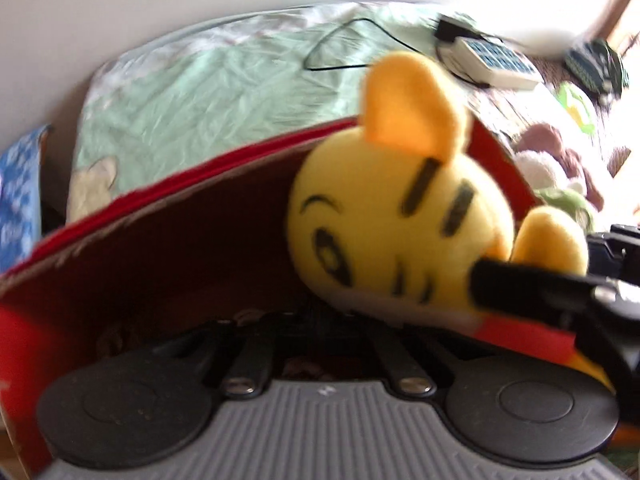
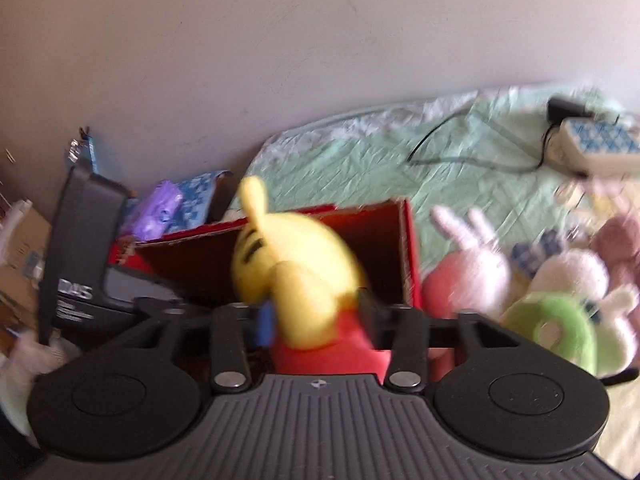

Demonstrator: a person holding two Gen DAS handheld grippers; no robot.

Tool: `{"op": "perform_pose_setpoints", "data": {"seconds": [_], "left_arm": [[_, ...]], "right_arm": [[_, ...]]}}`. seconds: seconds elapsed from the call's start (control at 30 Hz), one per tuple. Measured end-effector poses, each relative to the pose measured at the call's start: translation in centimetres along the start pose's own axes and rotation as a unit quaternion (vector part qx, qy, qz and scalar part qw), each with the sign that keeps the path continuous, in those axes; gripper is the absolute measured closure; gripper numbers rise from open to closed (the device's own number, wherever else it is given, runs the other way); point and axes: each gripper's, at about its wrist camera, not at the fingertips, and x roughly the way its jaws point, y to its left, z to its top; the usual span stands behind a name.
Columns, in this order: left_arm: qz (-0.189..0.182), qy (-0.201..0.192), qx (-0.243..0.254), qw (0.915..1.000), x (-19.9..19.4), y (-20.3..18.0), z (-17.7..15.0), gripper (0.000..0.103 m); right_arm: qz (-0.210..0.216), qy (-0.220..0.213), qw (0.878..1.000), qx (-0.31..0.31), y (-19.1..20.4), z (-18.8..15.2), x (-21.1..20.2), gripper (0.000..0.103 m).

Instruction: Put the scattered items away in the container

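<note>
Jaws of the right gripper [image 2: 316, 316] are clamped on one yellow plush bear [image 2: 296, 264], held over one red box [image 2: 412, 248]; left gripper [image 1: 316, 320] jaw spacing cannot be told.

— What carries everything?

— A bed [image 2: 344, 152] with a crumpled mint-green sheet.

— What lies on it?

— A red box [image 2: 410, 256] near six o'clock. At three o'clock, a heap of plush toys [image 2: 560, 280]: white rabbit, pink ones, a green ring. Towards one o'clock, a white remote with blue keys [image 2: 596, 144] and a black cable [image 2: 448, 148].
</note>
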Motion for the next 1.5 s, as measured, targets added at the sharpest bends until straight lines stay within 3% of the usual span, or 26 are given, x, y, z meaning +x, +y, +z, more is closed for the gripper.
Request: {"op": "perform_pose_setpoints", "data": {"seconds": [0.13,0.2,0.3,0.37,0.53,0.63,0.7,0.77,0.97,1.13,1.33,1.5], "left_arm": [[-0.022,-0.022,0.048,0.9984,0.1,-1.9,1.3,0.103],[-0.009,-0.01,0.078,0.9969,1.1,-3.1,2.1,0.103],[-0.016,0.012,0.067,0.9975,2.5,-2.9,2.9,0.103],[-0.027,0.011,0.052,0.9982,2.6,-2.3,3.1,0.103],[-0.029,-0.005,0.043,0.9987,0.6,-2.1,2.7,0.103],[-0.023,-0.016,0.028,0.9992,-0.4,-1.0,2.0,0.08],[-0.026,-0.024,0.017,0.9992,-1.1,-0.2,1.7,0.069],[-0.033,-0.036,0.007,0.9988,-2.1,0.4,1.3,0.061],[-0.026,-0.068,-0.006,0.9973,-4.0,0.3,0.5,0.056],[-0.009,-0.069,-0.03,0.9971,-4.4,0.1,0.0,0.051],[0.041,-0.089,-0.043,0.9943,-5.0,-1.2,-0.7,0.033],[0.058,-0.09,-0.051,0.993,-4.9,-1.8,-1.0,0.032]], "right_arm": [[-0.031,0.0,0.999,0.027,-0.2,-0.6,-1.7,0.074],[-0.052,-0.001,0.998,0.033,-0.4,-0.9,-2.2,0.076],[-0.06,0.007,0.996,0.061,-1.4,-0.6,-1.2,0.075],[-0.066,-0.002,0.997,0.041,-1.0,-0.5,-0.5,0.076],[-0.056,-0.018,0.997,0.049,-0.5,-0.4,-1.6,0.063],[-0.043,-0.039,0.996,0.06,-0.8,0.1,-3.3,0.058],[-0.045,-0.056,0.996,0.049,-0.5,0.2,-4.2,0.043],[-0.045,-0.069,0.996,0.039,-0.1,0.2,-4.8,0.043],[-0.061,-0.074,0.995,0.001,0.9,0.2,-4.9,0.053],[-0.066,-0.066,0.995,-0.016,1.3,-0.3,-5.0,0.061],[-0.059,-0.056,0.996,-0.026,1.5,-0.8,-4.9,0.066],[-0.064,-0.037,0.997,-0.033,1.6,-1.0,-3.9,0.068]]}}
